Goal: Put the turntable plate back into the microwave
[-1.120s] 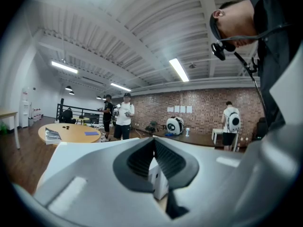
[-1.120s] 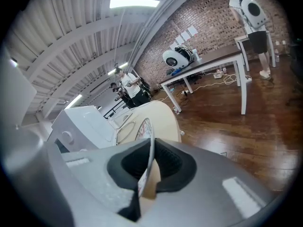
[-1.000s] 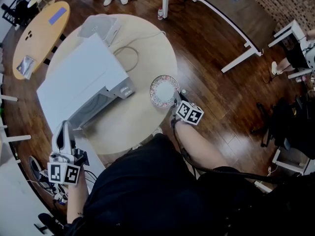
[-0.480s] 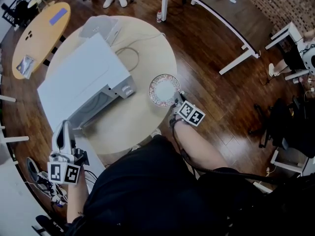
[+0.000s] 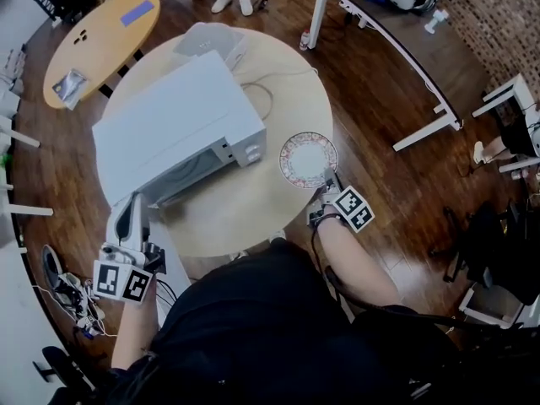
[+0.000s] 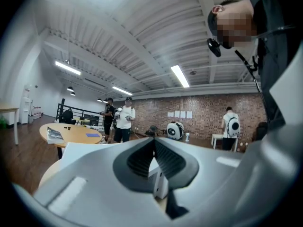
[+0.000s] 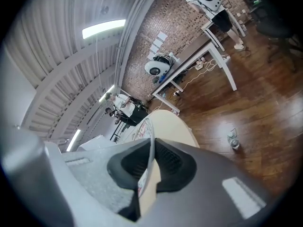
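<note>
In the head view, our right claw [image 5: 329, 178] grasps the near rim of the round, red-patterned turntable plate [image 5: 307, 159] at the round beige tabletop's [image 5: 253, 213] right edge. The white box microwave [image 5: 173, 125] lies to its left. In the left gripper view, our left claw [image 6: 153, 143] is clenched and empty. In the right gripper view, the plate's rim sits pinched edgewise, and this hand is the nearer.

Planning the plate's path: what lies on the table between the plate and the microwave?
Nothing but bare tabletop, as the head view shows: the plate, pinched in the right gripper, is just right of the microwave.
</note>
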`<action>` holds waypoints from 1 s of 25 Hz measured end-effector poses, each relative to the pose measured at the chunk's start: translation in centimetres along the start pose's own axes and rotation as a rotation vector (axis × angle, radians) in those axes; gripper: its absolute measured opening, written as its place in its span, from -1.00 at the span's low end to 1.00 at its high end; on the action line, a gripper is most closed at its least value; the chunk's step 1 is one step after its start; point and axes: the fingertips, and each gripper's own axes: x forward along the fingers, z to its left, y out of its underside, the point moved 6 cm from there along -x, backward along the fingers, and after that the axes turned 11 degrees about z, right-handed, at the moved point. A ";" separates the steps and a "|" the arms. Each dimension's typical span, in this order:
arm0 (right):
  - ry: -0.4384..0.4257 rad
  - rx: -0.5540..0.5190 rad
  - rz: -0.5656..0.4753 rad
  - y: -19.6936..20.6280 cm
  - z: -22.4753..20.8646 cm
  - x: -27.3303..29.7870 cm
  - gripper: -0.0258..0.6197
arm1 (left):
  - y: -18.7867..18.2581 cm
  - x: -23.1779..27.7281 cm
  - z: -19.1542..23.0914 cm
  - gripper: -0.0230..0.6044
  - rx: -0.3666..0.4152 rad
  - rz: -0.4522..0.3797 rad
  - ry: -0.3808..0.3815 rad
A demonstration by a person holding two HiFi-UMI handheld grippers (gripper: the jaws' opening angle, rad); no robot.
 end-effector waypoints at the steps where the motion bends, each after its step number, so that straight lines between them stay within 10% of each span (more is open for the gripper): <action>1: -0.005 0.013 -0.001 0.0 0.2 -0.2 -0.86 | 0.0 0.0 0.0 -0.92 -0.002 -0.003 0.003; 25: -0.064 0.088 0.045 0.0 2.1 -2.5 -0.86 | 1.7 -0.7 -0.7 -0.92 -0.035 -0.031 0.003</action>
